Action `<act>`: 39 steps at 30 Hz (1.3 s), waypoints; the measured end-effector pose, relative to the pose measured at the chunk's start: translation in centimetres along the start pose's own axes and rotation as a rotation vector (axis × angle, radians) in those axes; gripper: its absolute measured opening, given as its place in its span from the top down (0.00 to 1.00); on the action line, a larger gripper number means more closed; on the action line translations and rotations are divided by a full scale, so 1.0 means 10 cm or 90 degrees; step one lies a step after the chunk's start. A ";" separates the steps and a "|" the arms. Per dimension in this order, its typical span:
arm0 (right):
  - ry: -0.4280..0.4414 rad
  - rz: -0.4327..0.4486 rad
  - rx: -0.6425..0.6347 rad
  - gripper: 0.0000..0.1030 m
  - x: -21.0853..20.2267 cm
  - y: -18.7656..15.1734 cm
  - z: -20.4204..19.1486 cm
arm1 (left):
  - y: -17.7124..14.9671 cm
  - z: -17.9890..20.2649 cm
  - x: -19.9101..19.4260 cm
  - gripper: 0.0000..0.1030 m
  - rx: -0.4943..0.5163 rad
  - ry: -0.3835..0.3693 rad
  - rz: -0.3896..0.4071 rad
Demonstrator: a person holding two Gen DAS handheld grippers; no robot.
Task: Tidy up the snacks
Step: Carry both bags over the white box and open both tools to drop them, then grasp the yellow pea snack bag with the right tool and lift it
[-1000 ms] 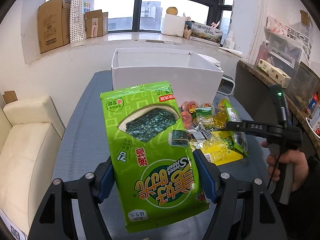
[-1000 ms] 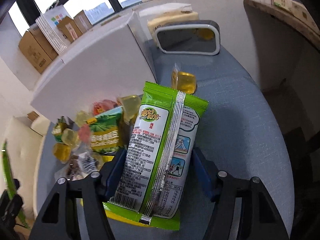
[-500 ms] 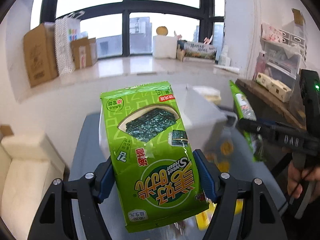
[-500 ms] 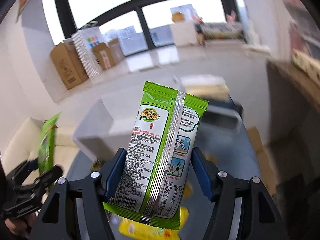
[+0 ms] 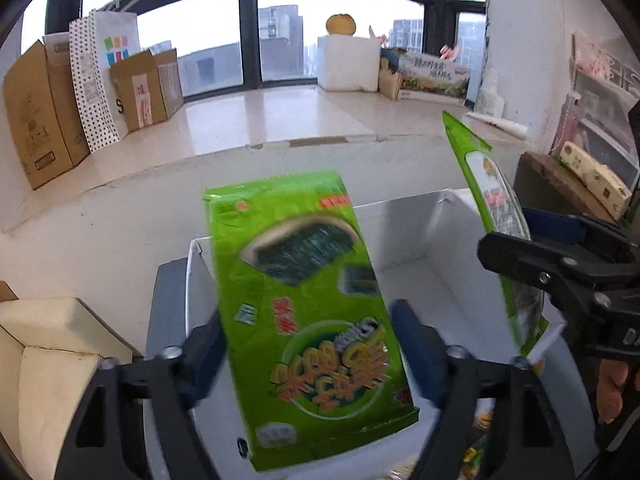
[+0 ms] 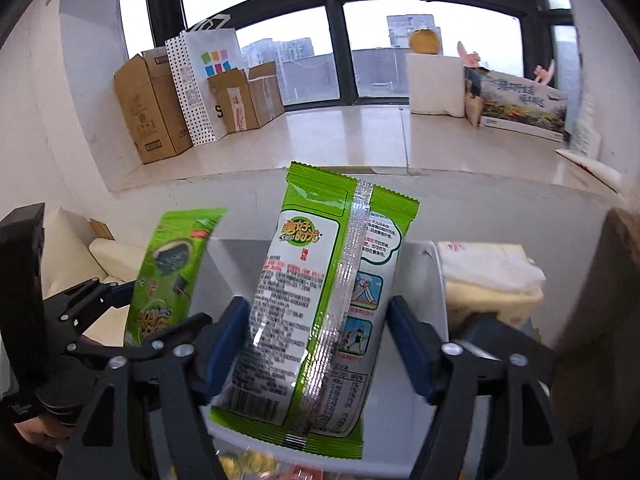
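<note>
Motion-blurred seaweed packet (image 5: 308,316) print

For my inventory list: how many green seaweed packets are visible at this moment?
2. One seaweed packet is between the left gripper fingers, one between the right gripper fingers, both above the white box. Others may be hidden below.

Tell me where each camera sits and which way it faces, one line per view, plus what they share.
Left wrist: on the left tool, facing forward and down over the white box toward the window; its just-opened jaws flank the seaweed packet without pressing; right tool and a hand show at right.
Right wrist: on the right tool, facing likewise; its just-opened jaws flank the back-seam packet; left tool shows at left.
Shared: white box, both packets, sill cardboard boxes.
</note>
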State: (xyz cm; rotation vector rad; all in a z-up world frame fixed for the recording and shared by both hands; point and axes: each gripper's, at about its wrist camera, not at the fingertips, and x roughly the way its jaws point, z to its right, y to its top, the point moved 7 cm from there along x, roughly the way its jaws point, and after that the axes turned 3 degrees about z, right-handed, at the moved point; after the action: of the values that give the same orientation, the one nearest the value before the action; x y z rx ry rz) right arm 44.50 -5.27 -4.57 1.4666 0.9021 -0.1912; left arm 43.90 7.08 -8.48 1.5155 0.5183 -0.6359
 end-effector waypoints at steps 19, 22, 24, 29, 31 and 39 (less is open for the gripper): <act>-0.031 0.069 -0.001 0.00 -0.62 -0.29 0.09 | -0.42 0.12 -0.60 0.00 -0.017 -0.017 0.037; -0.061 0.061 -0.035 0.00 -0.82 -0.48 0.06 | -0.57 0.23 -0.94 0.00 -0.005 -0.029 0.058; -0.073 0.058 -0.058 0.00 -0.97 -0.66 0.00 | -0.69 0.27 -1.16 0.00 -0.013 -0.028 0.067; -0.064 0.069 -0.039 0.00 -1.35 -1.21 -0.05 | -1.12 0.33 -1.58 0.00 -0.043 -0.020 0.085; -0.061 0.050 -0.027 0.00 -1.40 -1.45 -0.05 | -1.31 0.34 -1.67 0.00 -0.050 -0.014 0.078; -0.012 -0.043 0.011 0.00 -1.30 -2.38 -0.07 | -1.98 0.27 -1.83 0.00 -0.087 -0.003 0.037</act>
State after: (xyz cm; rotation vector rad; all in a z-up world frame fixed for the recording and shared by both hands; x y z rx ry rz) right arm 20.75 -13.52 -14.71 1.4483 0.9371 -0.2634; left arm 16.87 6.43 -10.89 1.3952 0.5021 -0.5486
